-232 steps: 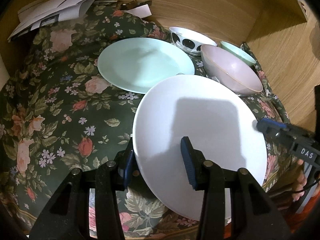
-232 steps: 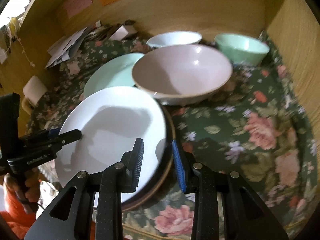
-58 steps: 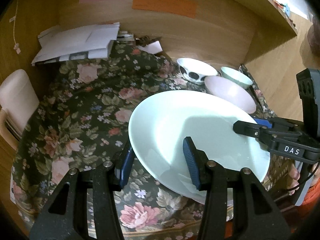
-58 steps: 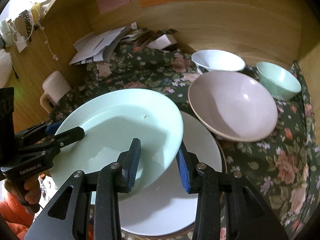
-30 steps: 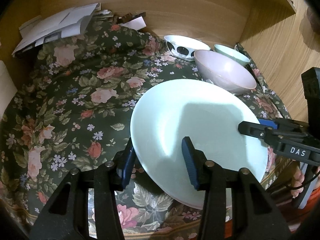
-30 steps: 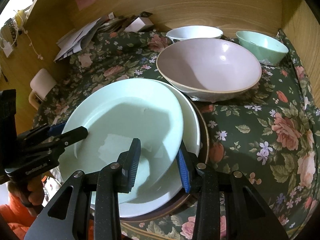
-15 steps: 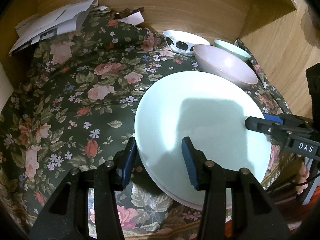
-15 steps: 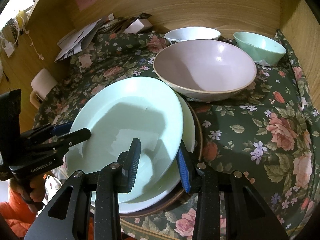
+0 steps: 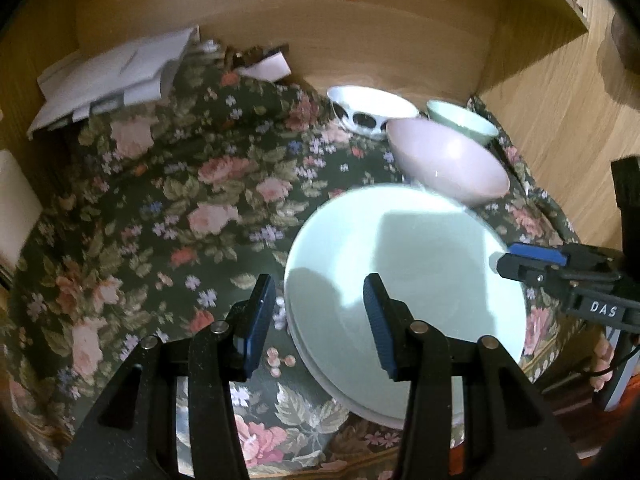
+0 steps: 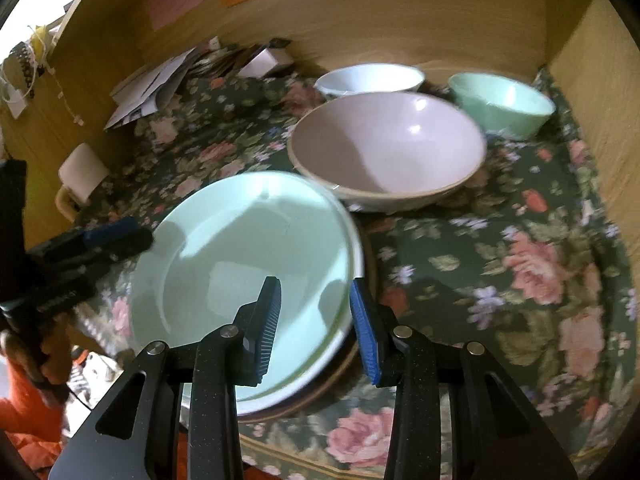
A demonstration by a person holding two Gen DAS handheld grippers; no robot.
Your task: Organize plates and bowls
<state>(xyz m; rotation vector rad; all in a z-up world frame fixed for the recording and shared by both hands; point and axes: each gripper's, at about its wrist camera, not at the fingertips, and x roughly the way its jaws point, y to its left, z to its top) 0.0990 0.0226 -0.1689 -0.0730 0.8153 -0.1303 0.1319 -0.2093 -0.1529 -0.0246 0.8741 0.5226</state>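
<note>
On the left, a pile of white papers (image 9: pixel 116 76) lies at the back of the flowery tablecloth (image 9: pixel 160 208). The left gripper (image 9: pixel 318 320) is wide open and holds nothing; one blue pad is just outside the plate's edge and the other is over the plate. The mint green plate (image 9: pixel 420 280) is round, smooth and shiny. It sits on top of a white plate (image 10: pixel 357 248), and only a thin edge of that one shows. Under both is a dark brown rim (image 10: pixel 320 390). The stack is at the front of the table. The right gripper (image 10: pixel 314 328) is wide open too, with nothing in it. Behind the stack sits a big pink bowl (image 10: pixel 390 148), very near it. Further back are a white bowl with black spots (image 9: pixel 370 114) and a small green bowl (image 10: pixel 502 104).
</note>
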